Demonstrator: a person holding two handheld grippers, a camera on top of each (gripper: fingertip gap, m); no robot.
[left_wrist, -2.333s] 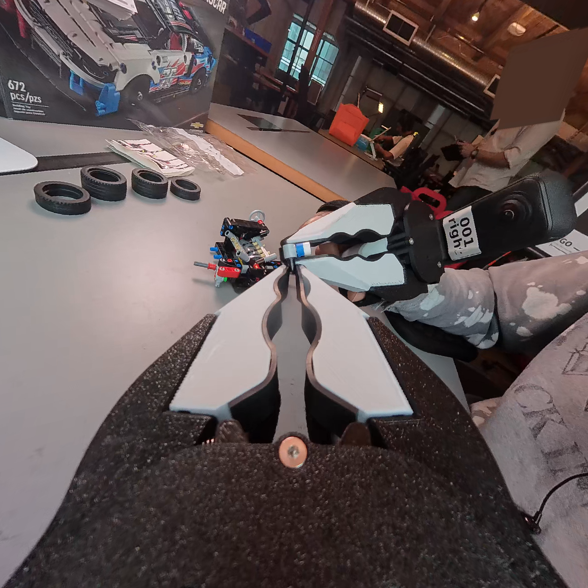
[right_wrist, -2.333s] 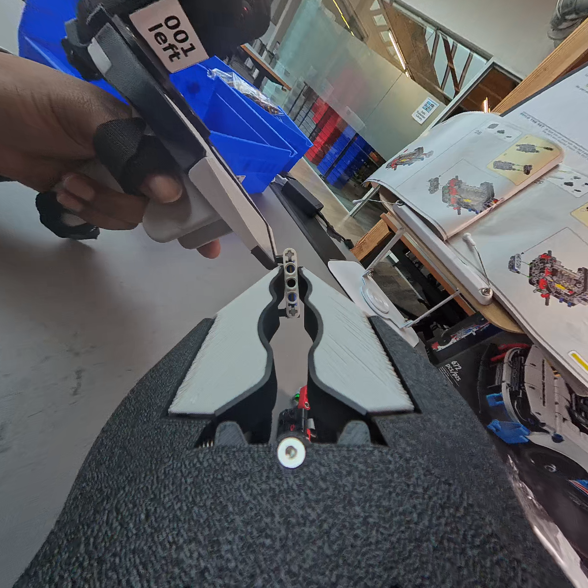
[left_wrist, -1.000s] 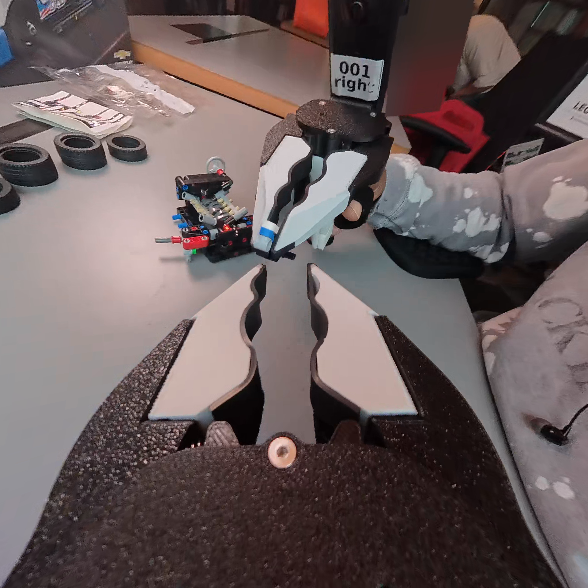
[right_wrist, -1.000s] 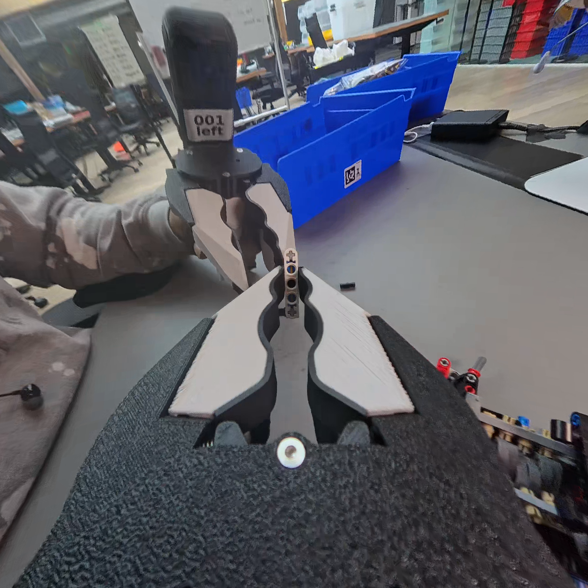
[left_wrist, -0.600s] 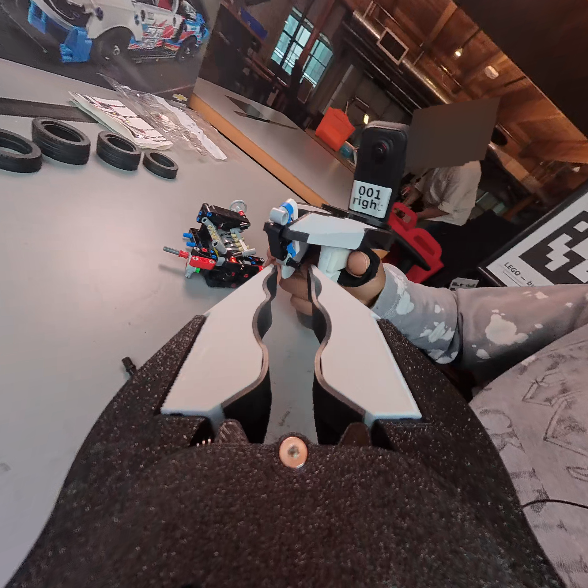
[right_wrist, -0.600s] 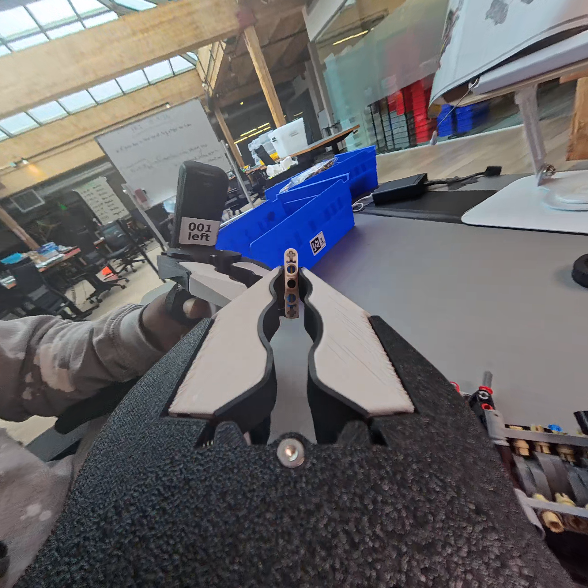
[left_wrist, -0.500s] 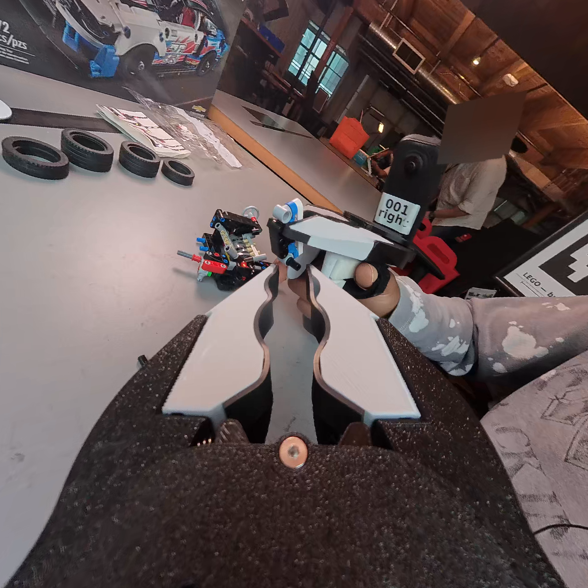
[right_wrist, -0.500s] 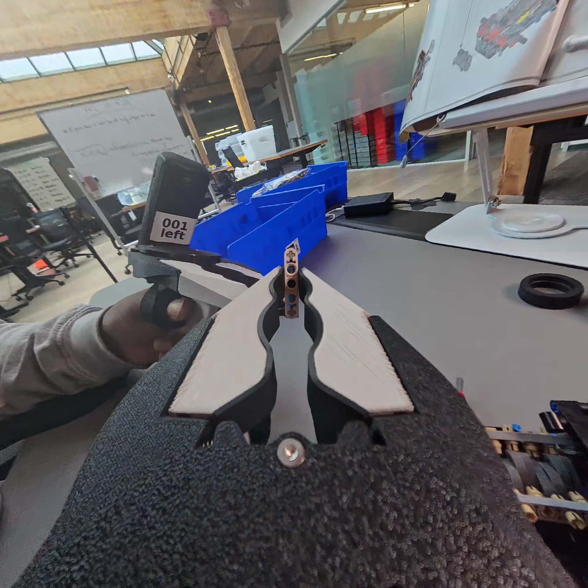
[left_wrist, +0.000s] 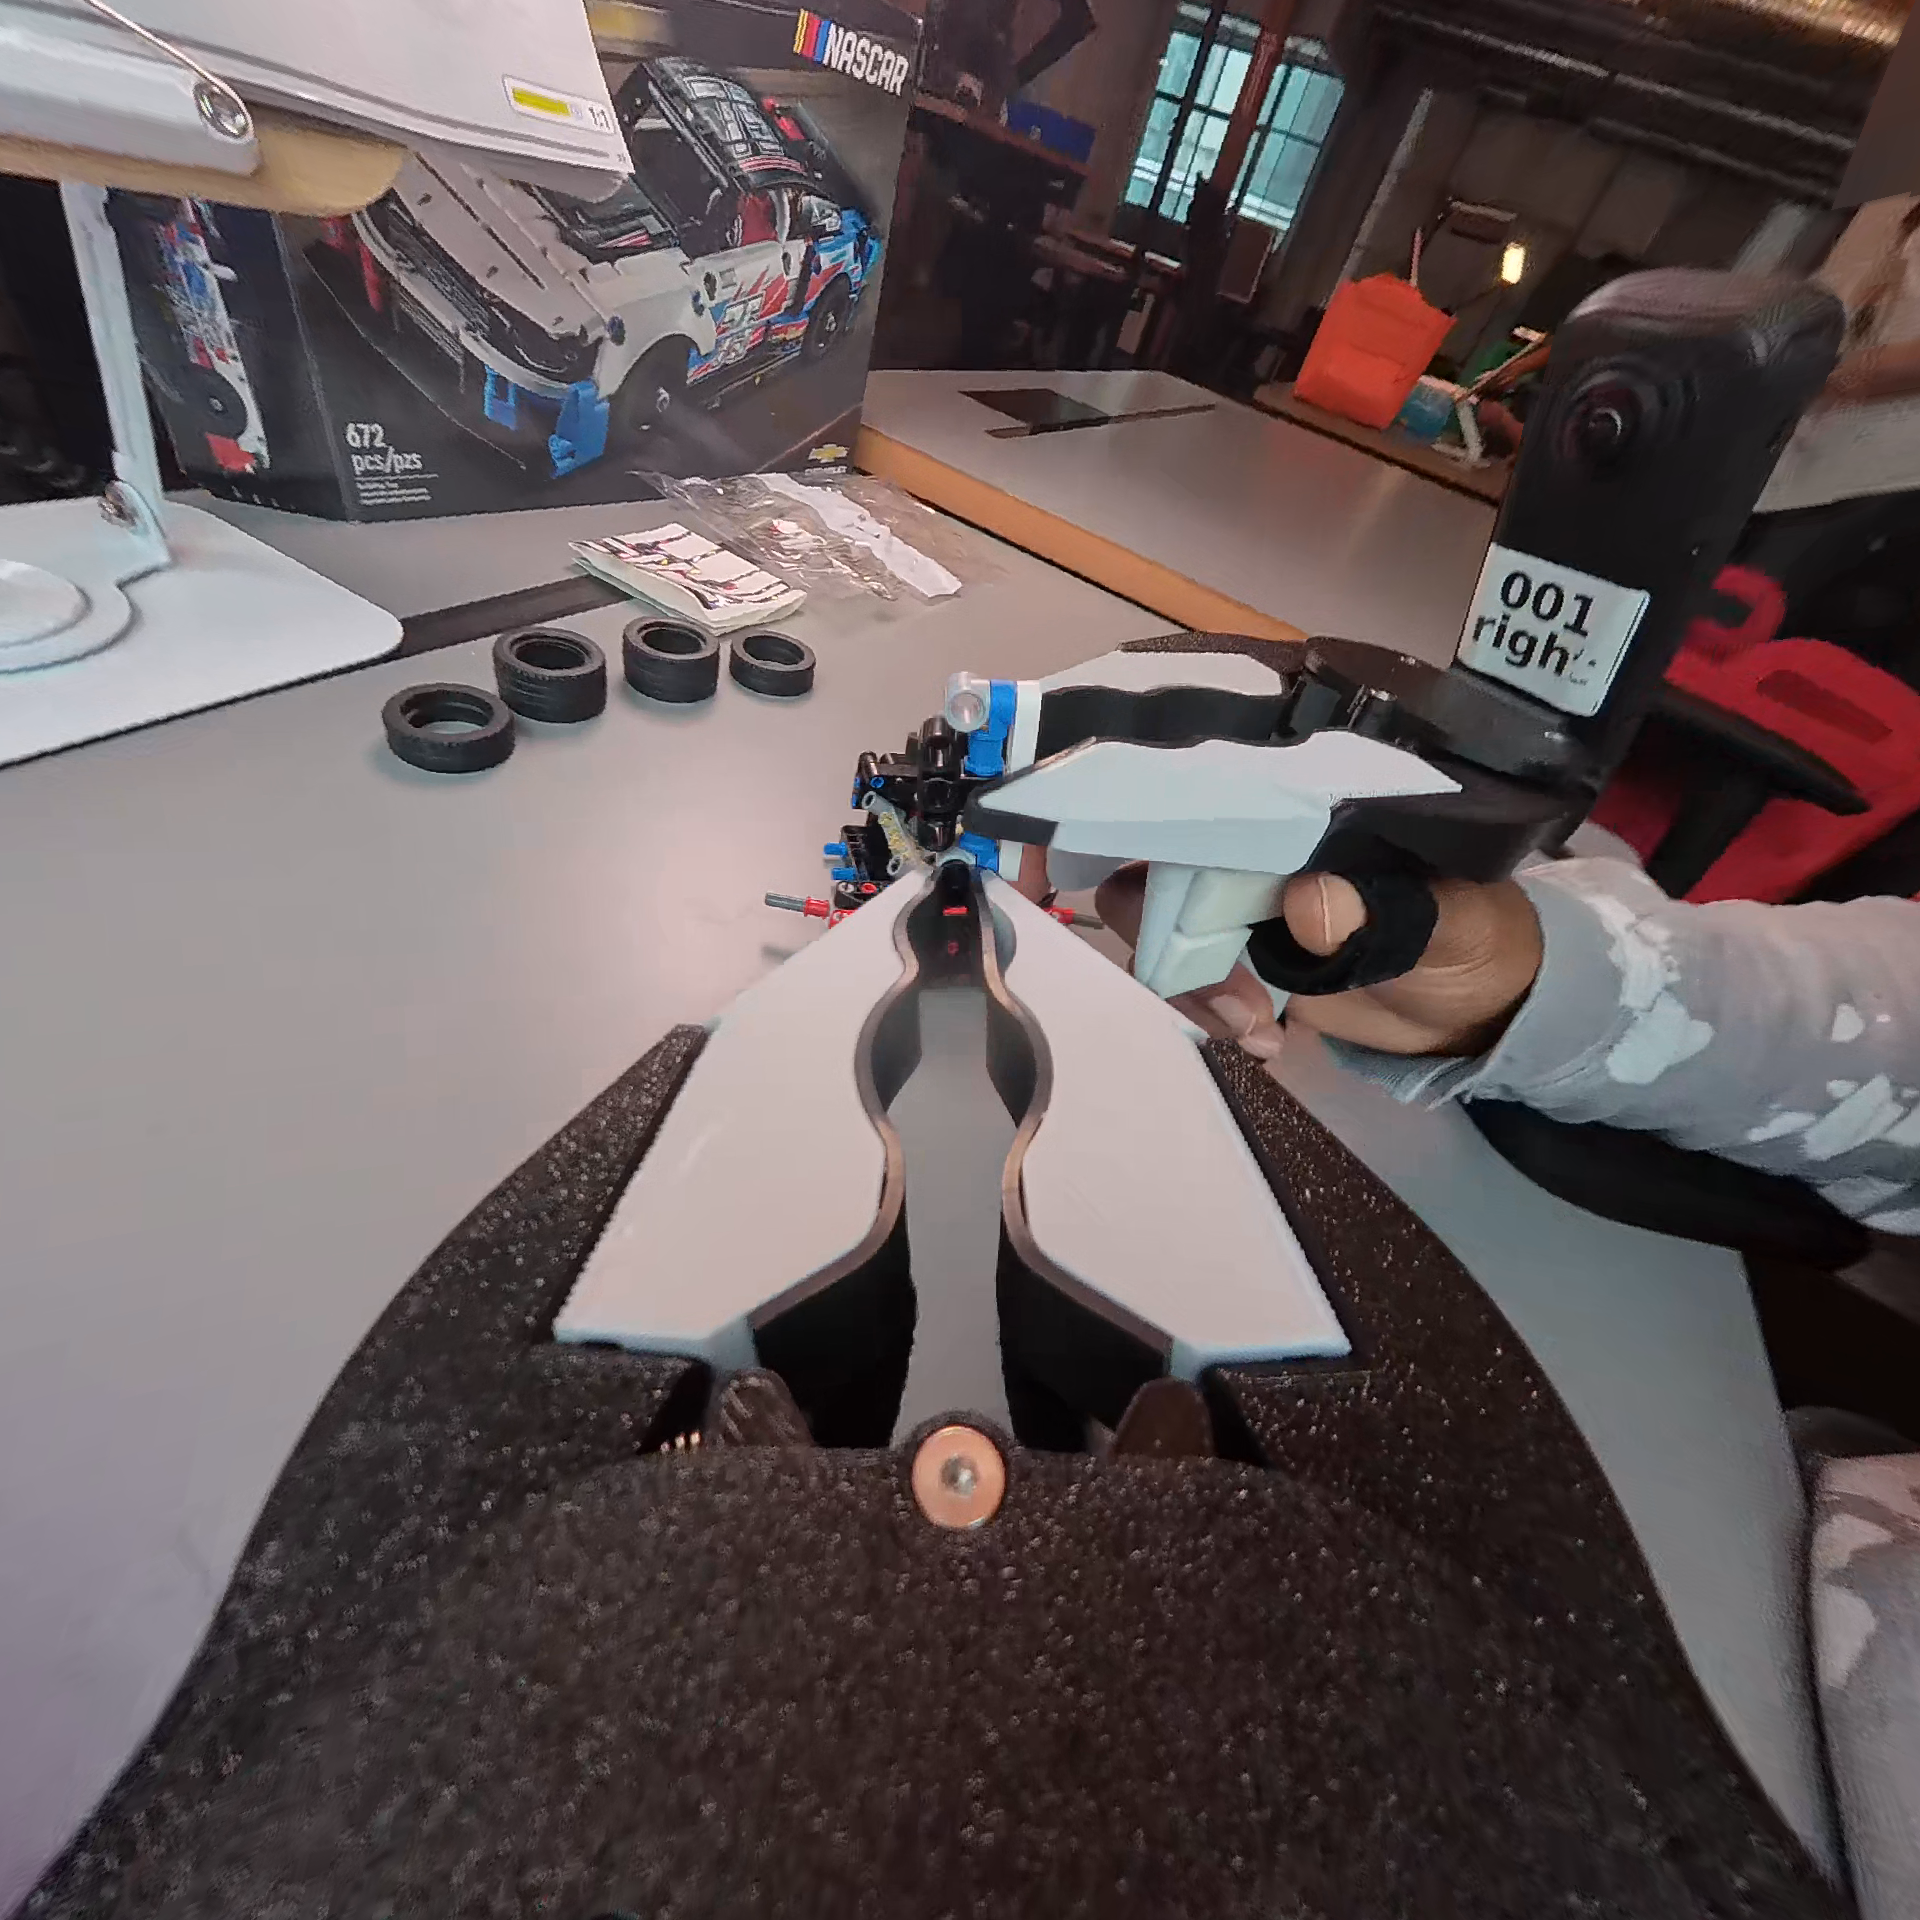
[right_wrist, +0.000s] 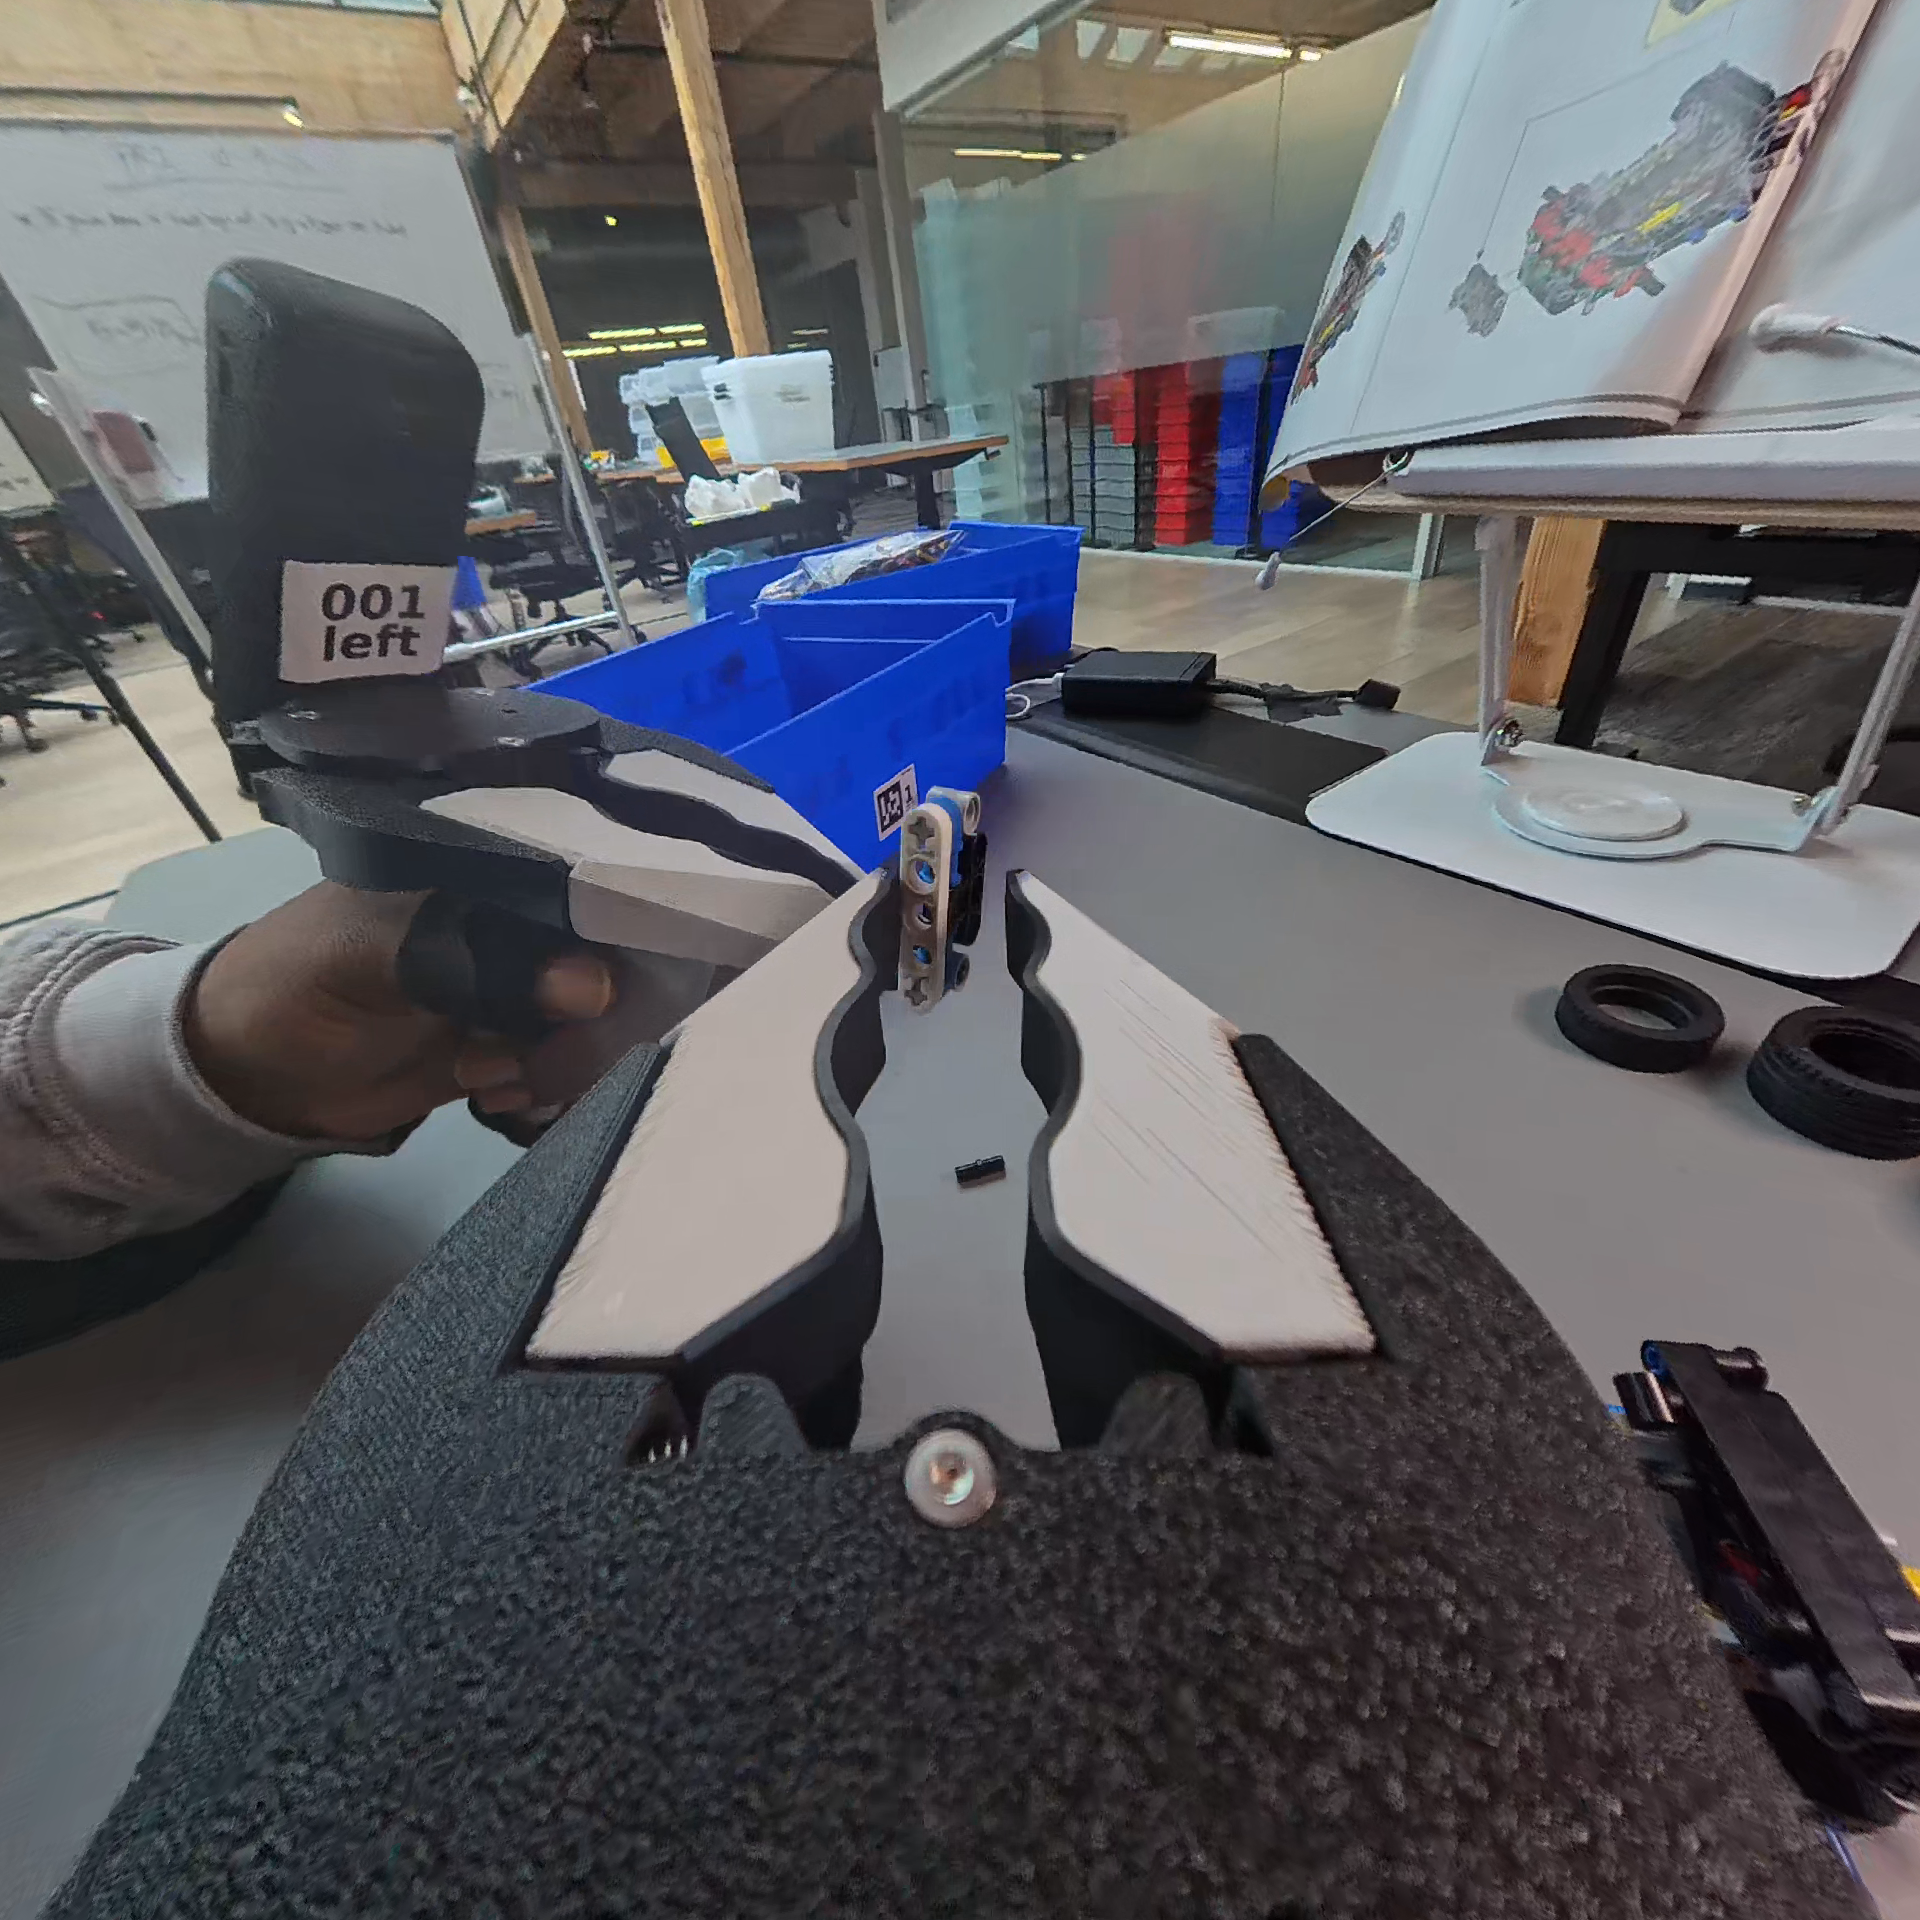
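A small brick piece, a grey holed beam (right_wrist: 923, 902) with blue pins and a black connector, stands between both grippers above the grey table (left_wrist: 364, 987). It also shows in the left wrist view (left_wrist: 968, 717). My left gripper (left_wrist: 951, 883) is shut on the black lower part of the piece. It comes in from the left in the right wrist view (right_wrist: 810, 873). My right gripper (right_wrist: 948, 883) is open, and the beam leans by its left finger. In the left wrist view the right gripper (left_wrist: 1003, 764) straddles the piece. A black engine model (left_wrist: 873, 842) lies just behind.
Several black tyres (left_wrist: 551, 675) lie in a row, two showing in the right wrist view (right_wrist: 1636, 1018). A set box (left_wrist: 520, 312), a sticker sheet (left_wrist: 686, 571) and a book stand's white base (right_wrist: 1610, 831) stand behind. Blue bins (right_wrist: 883, 707) sit far left. A loose black pin (right_wrist: 980, 1171) lies on the table. Only a small space, under 4 cm, lies between the two pairs of fingers. Left tips and right tips are each some 15 centimetres from the black engine model (left_wrist: 873, 842).
My right gripper was shut on the grey beam and has opened. My left gripper has closed its fingers on the piece. Both grippers swung level with the table.
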